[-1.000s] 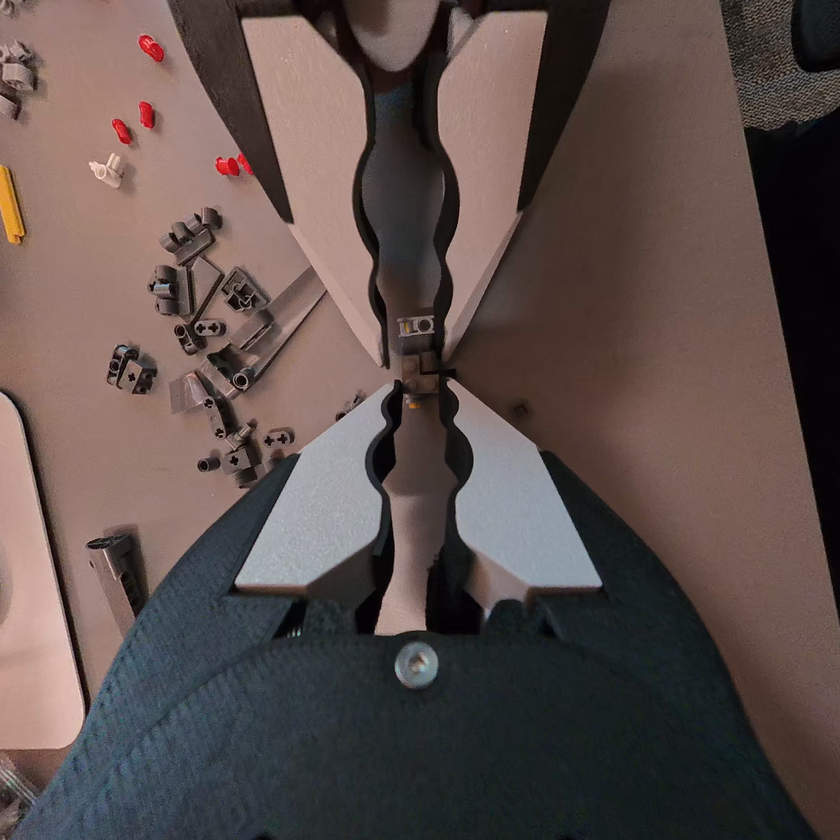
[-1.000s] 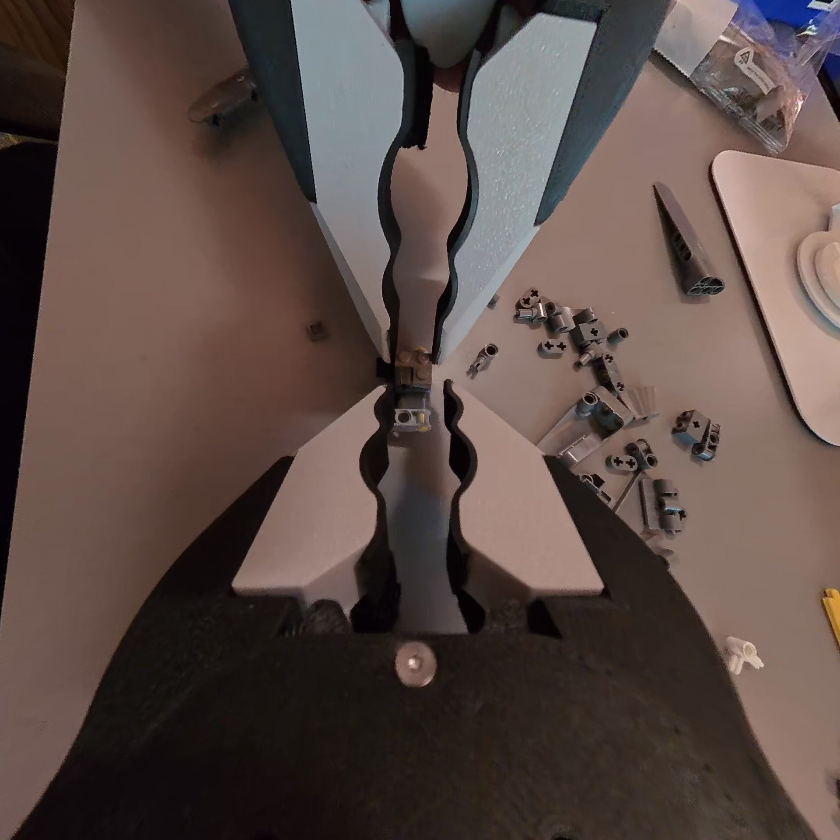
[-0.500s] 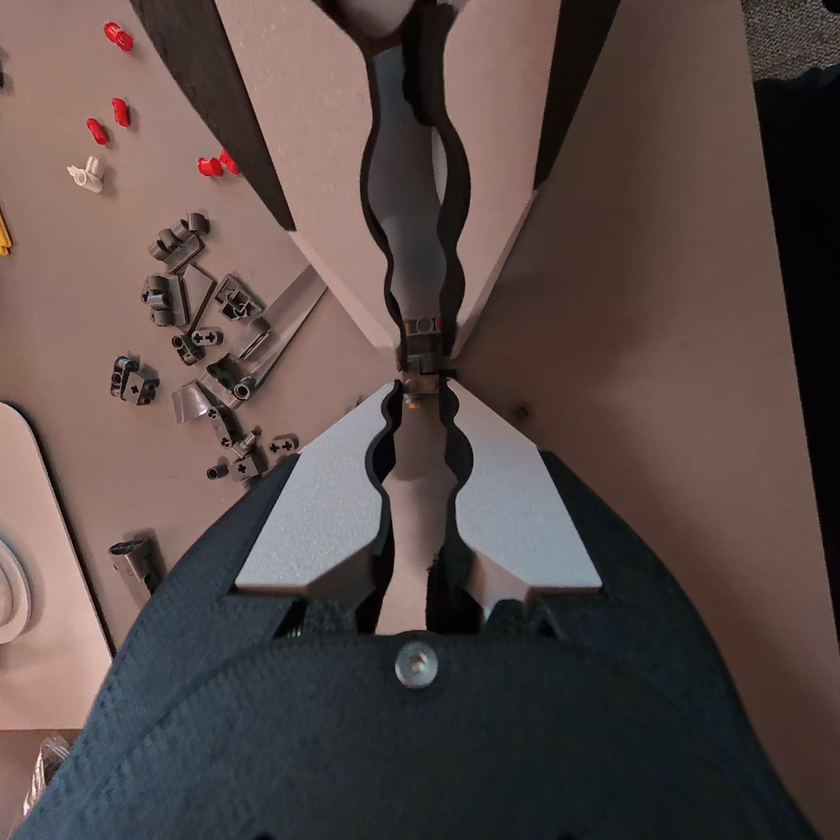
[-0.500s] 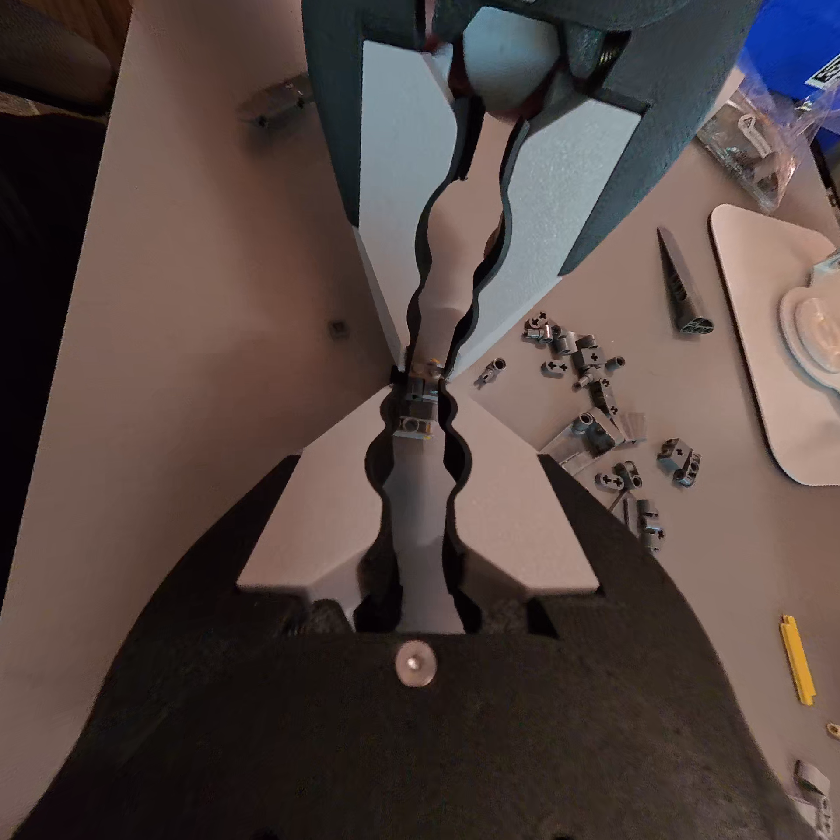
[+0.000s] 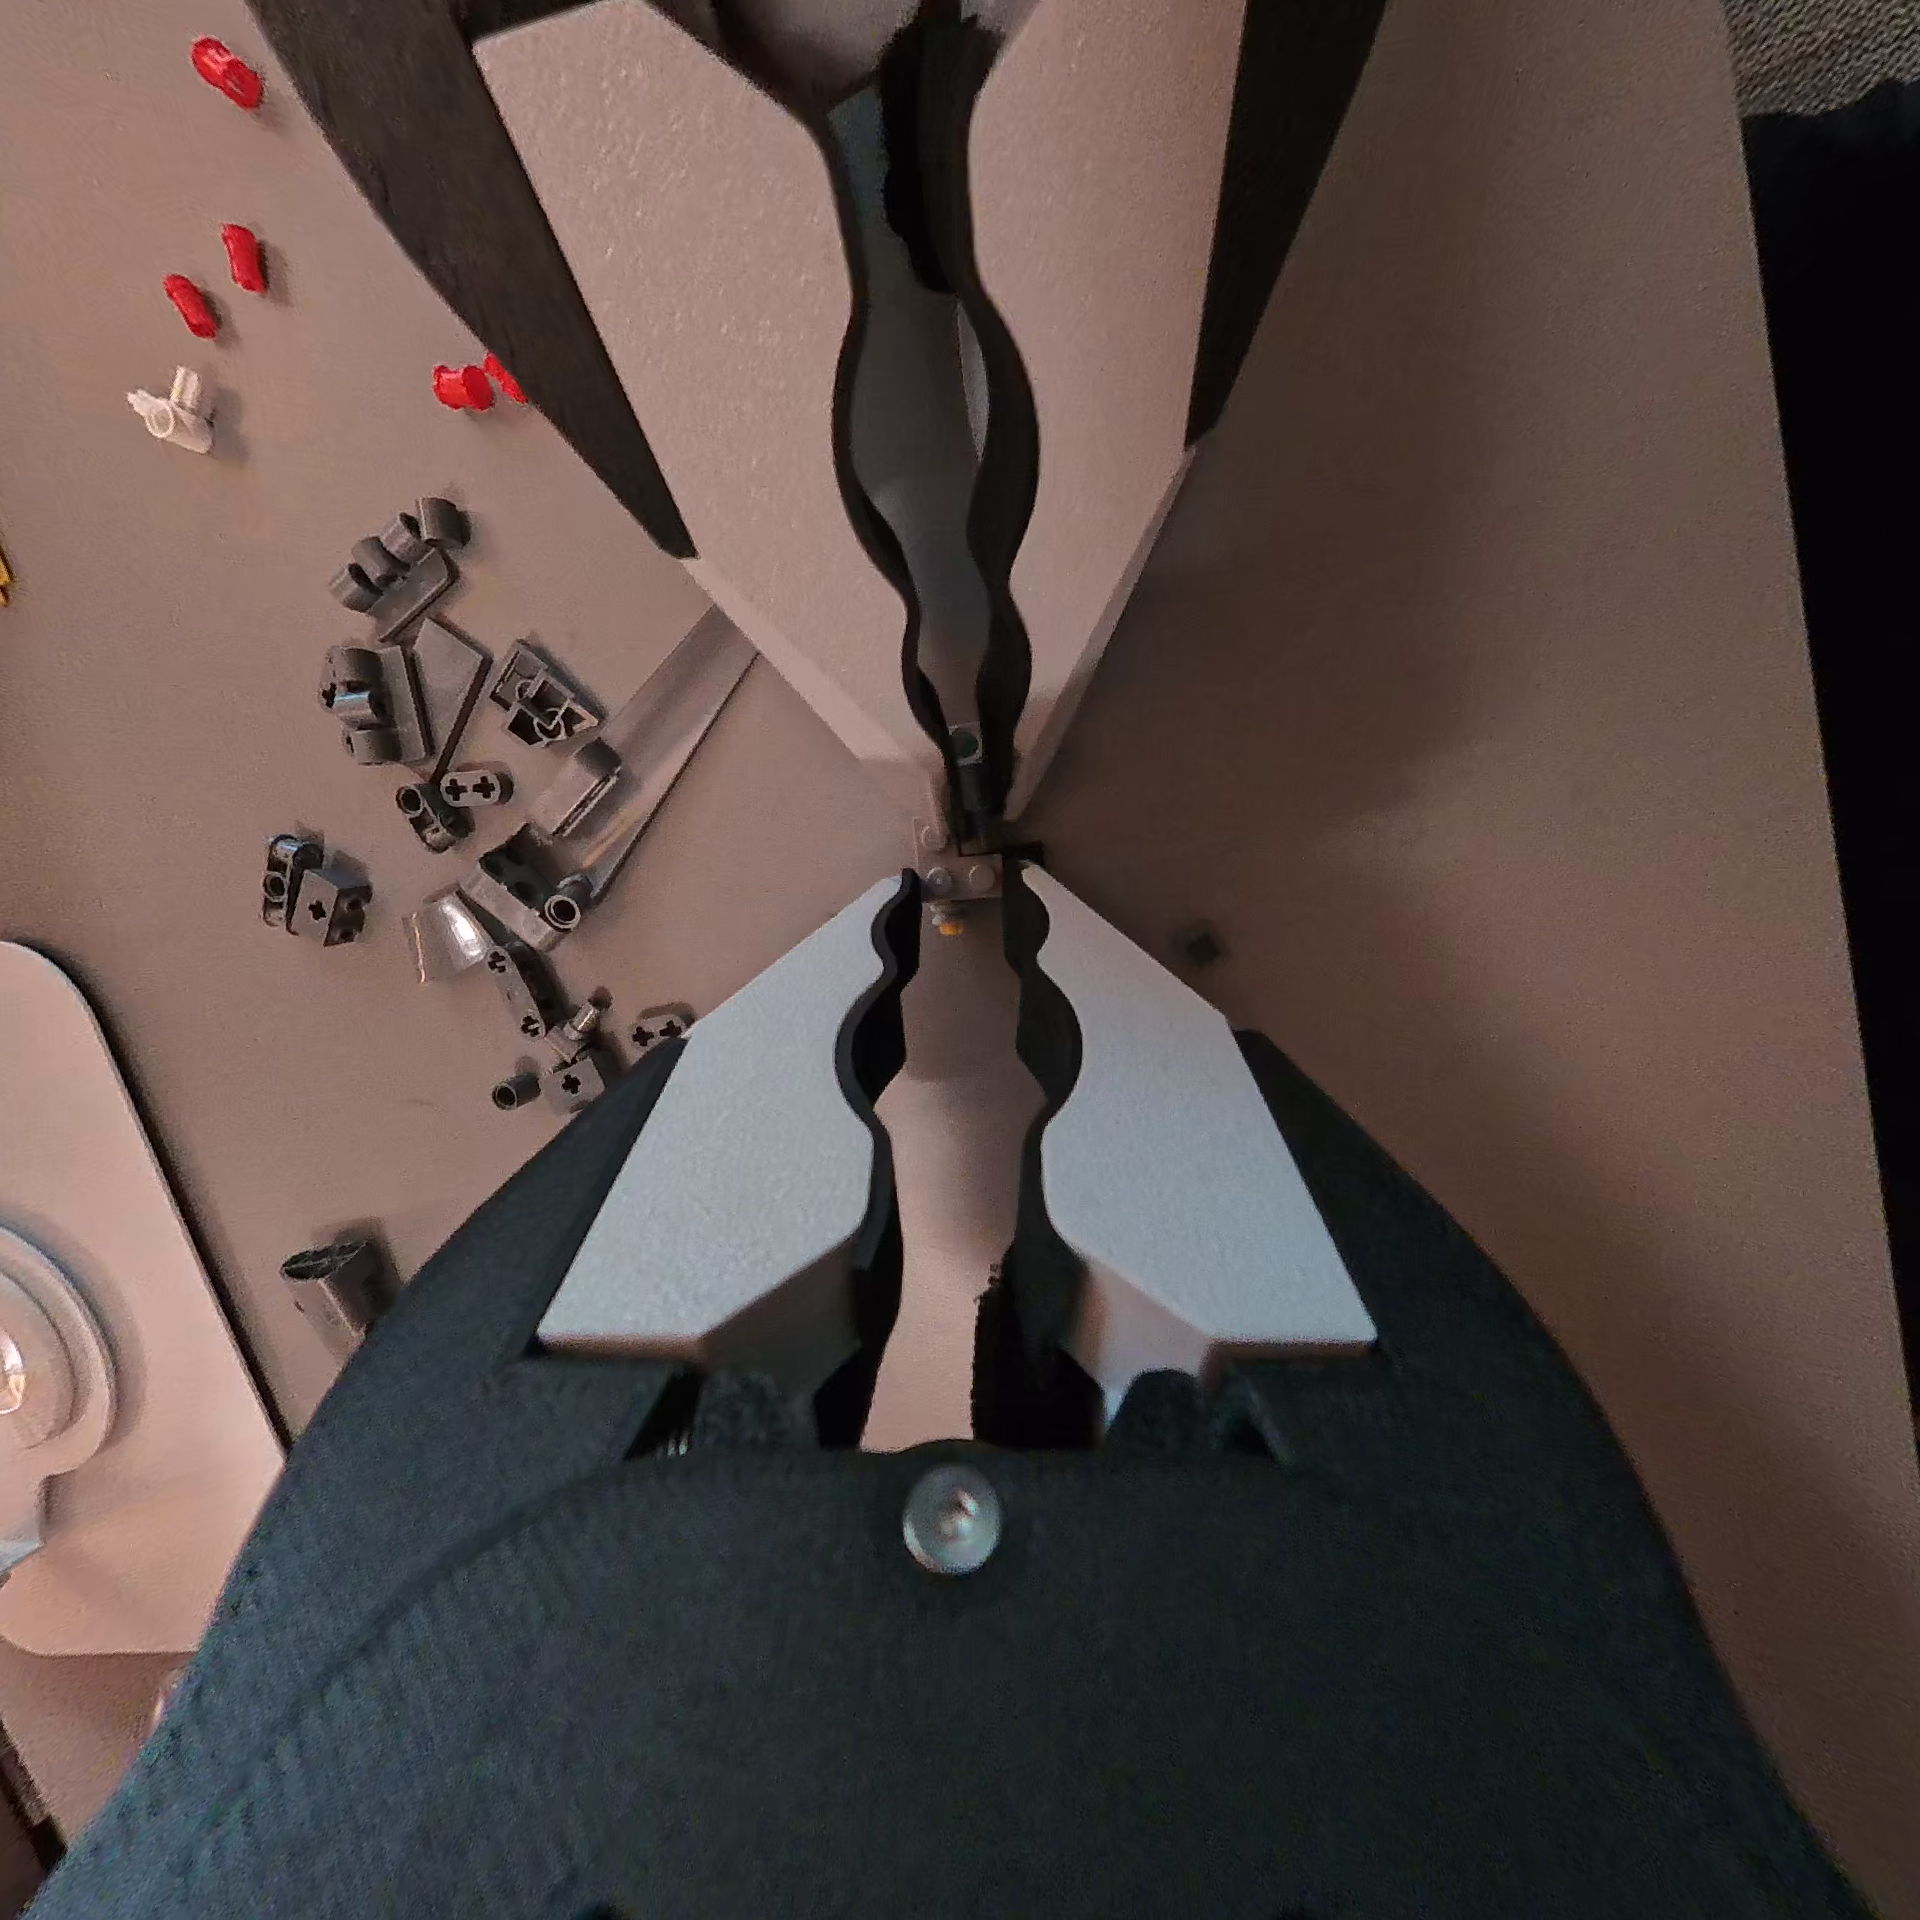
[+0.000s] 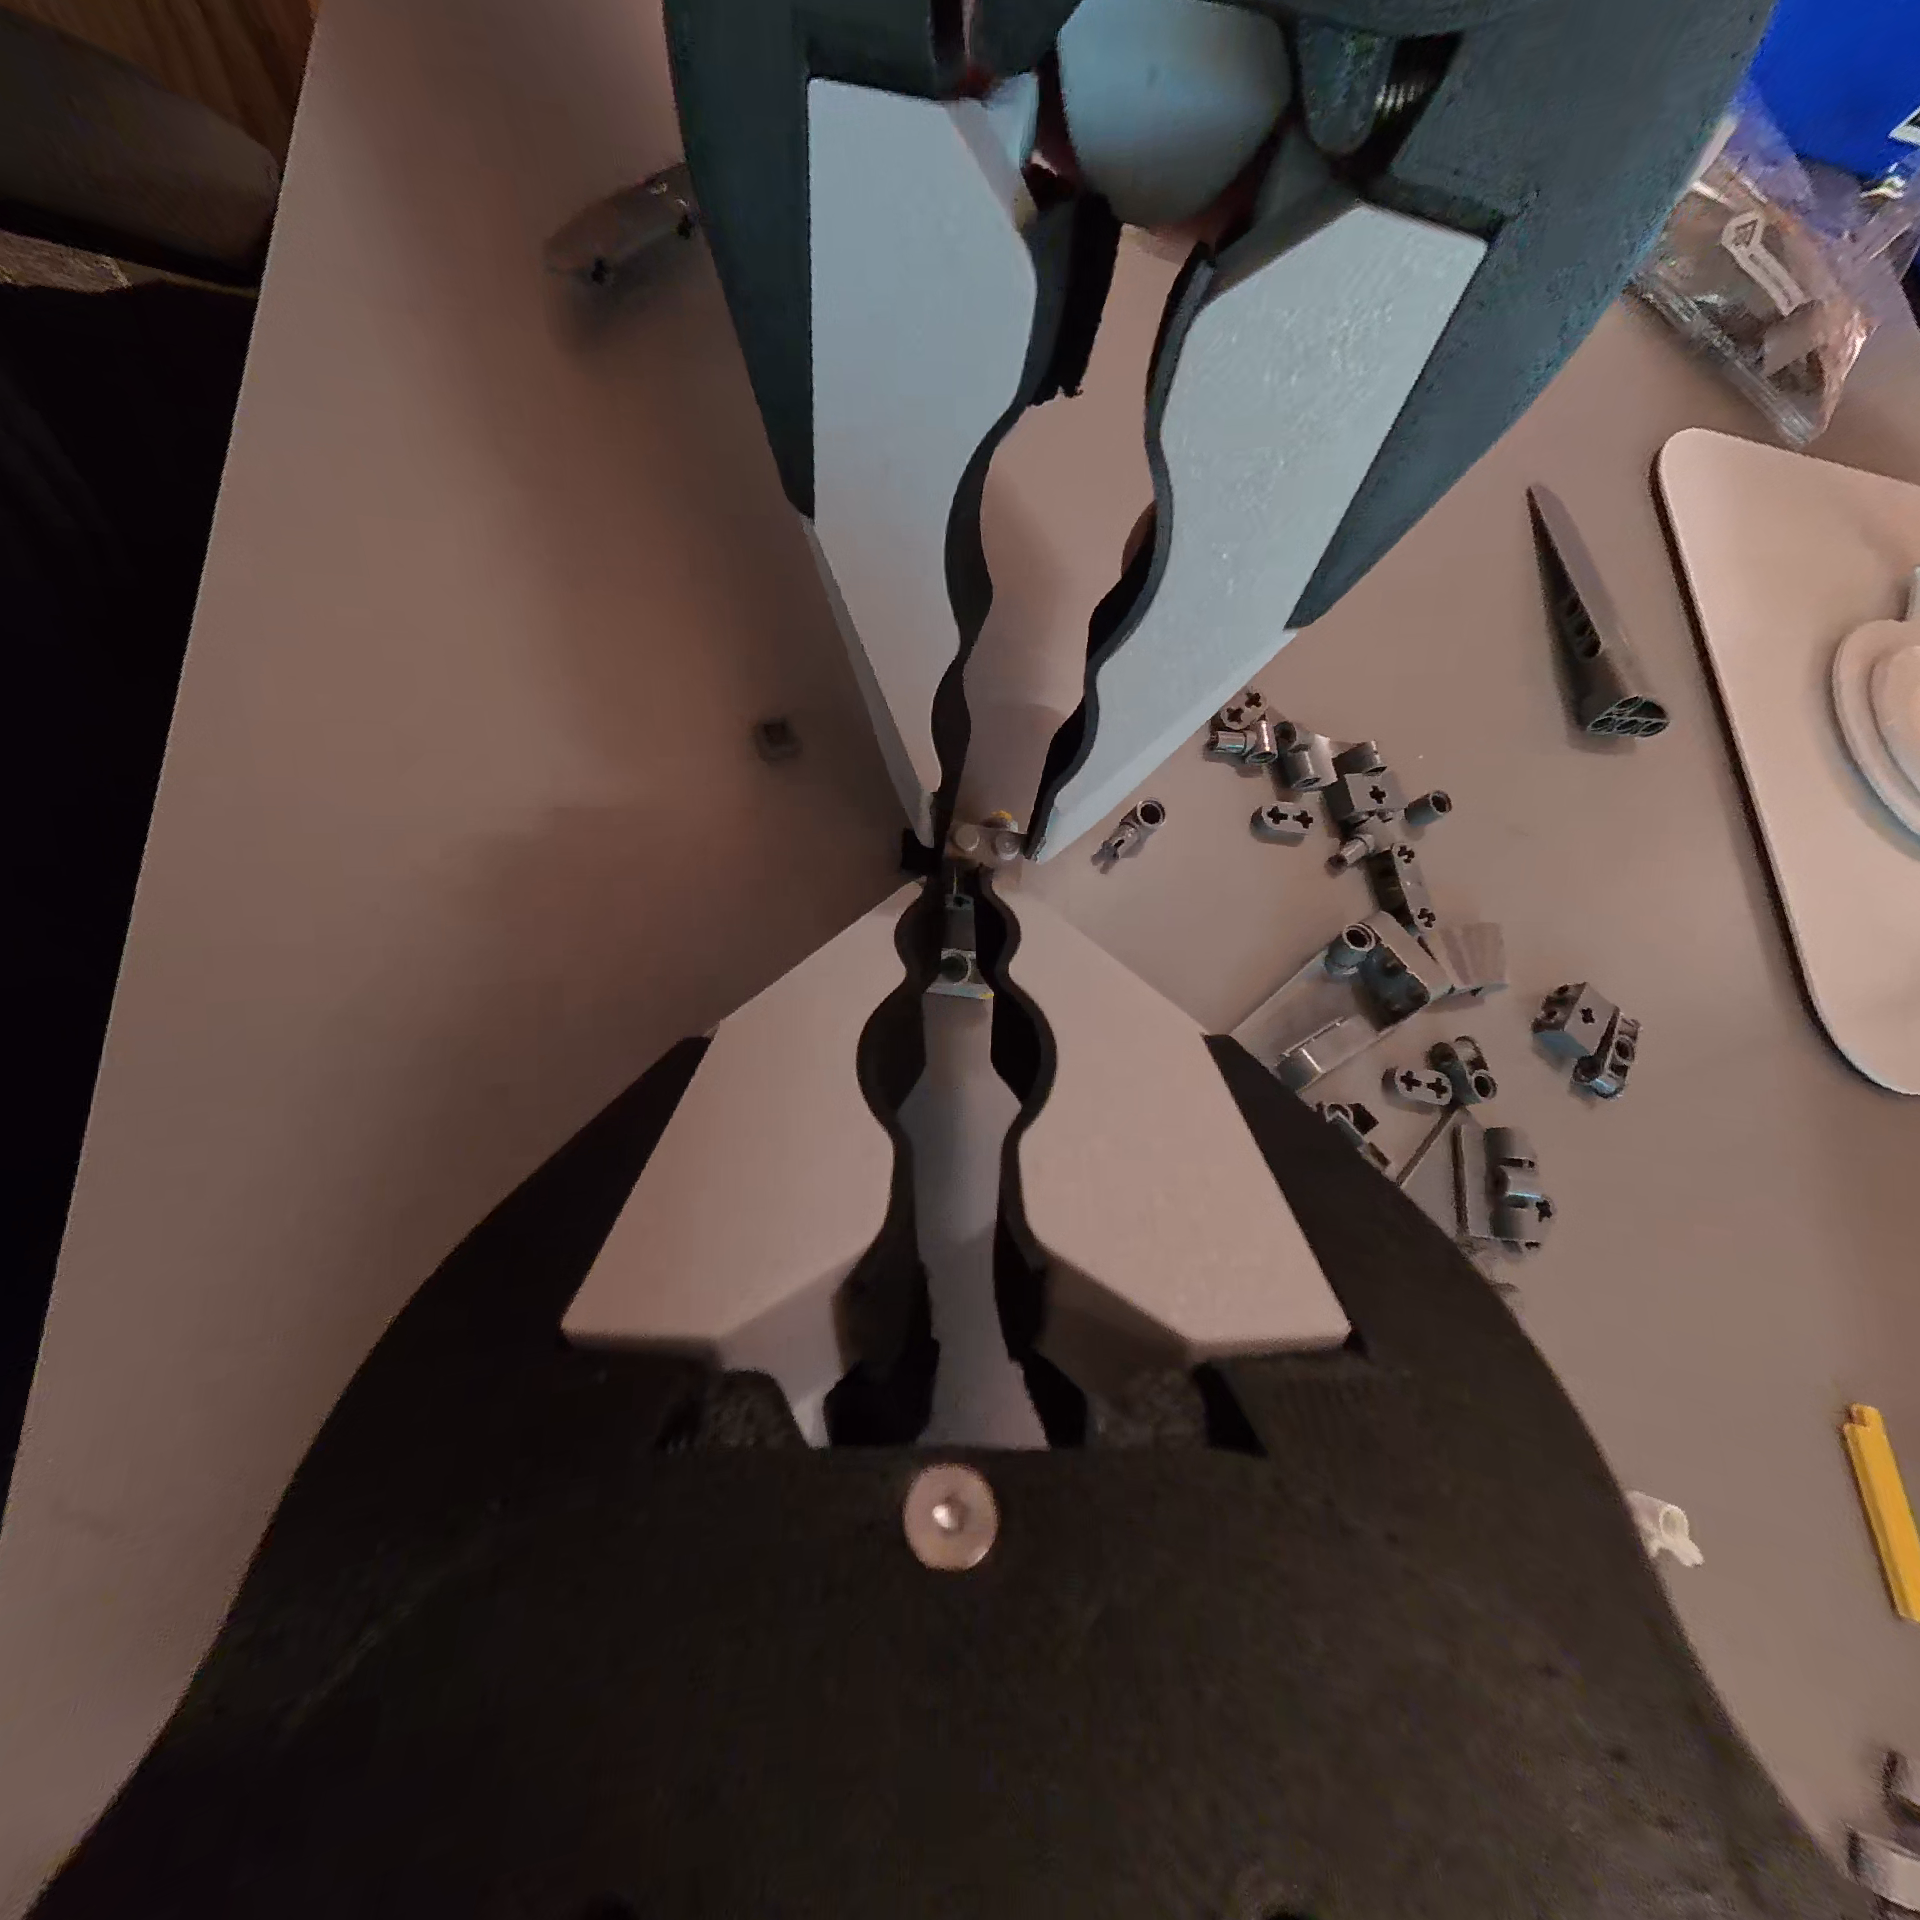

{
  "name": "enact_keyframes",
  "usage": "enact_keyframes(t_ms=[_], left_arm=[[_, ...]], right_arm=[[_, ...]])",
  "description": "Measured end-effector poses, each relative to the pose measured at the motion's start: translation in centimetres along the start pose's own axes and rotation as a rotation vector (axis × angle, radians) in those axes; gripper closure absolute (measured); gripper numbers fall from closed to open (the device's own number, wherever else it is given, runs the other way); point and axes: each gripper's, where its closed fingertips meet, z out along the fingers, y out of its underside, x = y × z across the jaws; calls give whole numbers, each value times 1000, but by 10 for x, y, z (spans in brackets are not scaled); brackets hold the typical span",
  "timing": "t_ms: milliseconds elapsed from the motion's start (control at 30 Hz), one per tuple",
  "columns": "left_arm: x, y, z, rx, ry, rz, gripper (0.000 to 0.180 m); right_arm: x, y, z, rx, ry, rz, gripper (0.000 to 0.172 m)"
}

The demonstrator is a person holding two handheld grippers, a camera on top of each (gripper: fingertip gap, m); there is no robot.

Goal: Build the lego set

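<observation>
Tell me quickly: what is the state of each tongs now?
Left tongs: closed on a small grey studded plate.
Right tongs: closed on a small grey brick.

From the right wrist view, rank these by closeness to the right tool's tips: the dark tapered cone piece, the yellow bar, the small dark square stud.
1. Small dark square stud, just left of the right tool.
2. Dark tapered cone piece, upper right.
3. Yellow bar, far lower right edge.

My left tool (image 5: 961,883) has a black, ribbed printed body, pale grey wedge fingers (image 5: 727,1164) edged with wavy black pads, and one silver screw (image 5: 951,1536) centred below. My right tool (image 6: 961,883) looks identical, though its body seems a touch blurred.
</observation>
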Motion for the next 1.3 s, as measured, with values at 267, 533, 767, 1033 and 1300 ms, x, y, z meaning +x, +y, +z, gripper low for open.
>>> enact_keyframes(t_ms=[267,533,767,1033,1300], left_arm=[[0,-1,1,4,10,1,166],[-1,-2,1,-17,14,14,166],[-2,-1,2,-27,27,23,167],[-2,-1,3,-9,41,1,167],[-2,-2,3,36,53,-39,166]], right_arm=[[3,-4,-4,21,8,-2,168],[3,1,-3,1,-5,23,166],[5,3,-2,5,-29,73,164],[6,4,-1,-8,-58,100,163],[5,4,0,-2,-81,115,161]])
